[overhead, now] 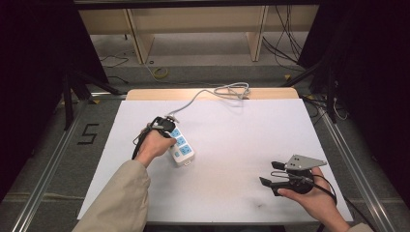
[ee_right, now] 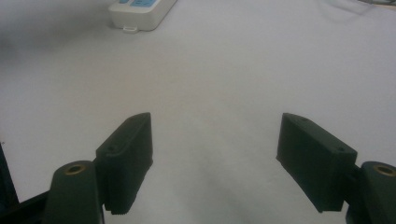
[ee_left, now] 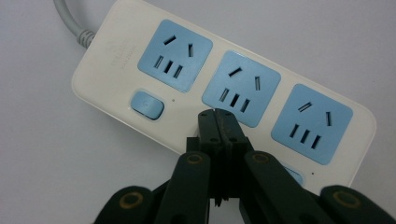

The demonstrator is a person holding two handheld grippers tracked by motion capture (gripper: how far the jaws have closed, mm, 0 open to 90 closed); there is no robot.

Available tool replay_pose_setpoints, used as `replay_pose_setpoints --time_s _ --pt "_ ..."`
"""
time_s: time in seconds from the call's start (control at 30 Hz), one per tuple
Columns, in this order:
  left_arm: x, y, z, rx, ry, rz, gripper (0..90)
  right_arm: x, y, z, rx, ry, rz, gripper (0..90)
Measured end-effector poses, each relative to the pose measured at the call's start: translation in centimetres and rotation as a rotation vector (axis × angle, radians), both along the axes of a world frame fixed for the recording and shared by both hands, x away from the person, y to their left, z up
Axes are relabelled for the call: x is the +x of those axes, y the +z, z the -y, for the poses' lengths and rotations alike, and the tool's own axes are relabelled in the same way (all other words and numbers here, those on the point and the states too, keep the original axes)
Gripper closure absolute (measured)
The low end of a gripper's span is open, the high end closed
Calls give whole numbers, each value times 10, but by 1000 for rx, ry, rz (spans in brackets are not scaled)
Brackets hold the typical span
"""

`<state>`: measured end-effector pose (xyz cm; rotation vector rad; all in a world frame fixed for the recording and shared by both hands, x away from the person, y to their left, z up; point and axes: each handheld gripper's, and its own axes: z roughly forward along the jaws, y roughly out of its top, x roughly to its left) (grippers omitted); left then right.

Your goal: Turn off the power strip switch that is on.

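Left gripper (ee_left: pixel 219 122) pressed together over power strip (ee_left: pixel 224 84), perhaps touching, right gripper (ee_right: pixel 215 158) spread apart, well away.

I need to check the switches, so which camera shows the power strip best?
The left gripper view: the power strip shows its three blue sockets and a switch close up. The high view has it small beside the left gripper; the right gripper view catches one end.

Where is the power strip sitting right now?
In the high view the power strip lies left of centre on the white table cover, under the shut left gripper.
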<state>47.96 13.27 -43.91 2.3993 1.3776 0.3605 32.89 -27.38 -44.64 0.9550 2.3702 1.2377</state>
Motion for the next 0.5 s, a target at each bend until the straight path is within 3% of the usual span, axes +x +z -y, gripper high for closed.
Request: replay_pose_setpoints --time_s 0.5 --pt "1 0 -1 -3 -7 -2 900 0 0 0 -1 0 1 272"
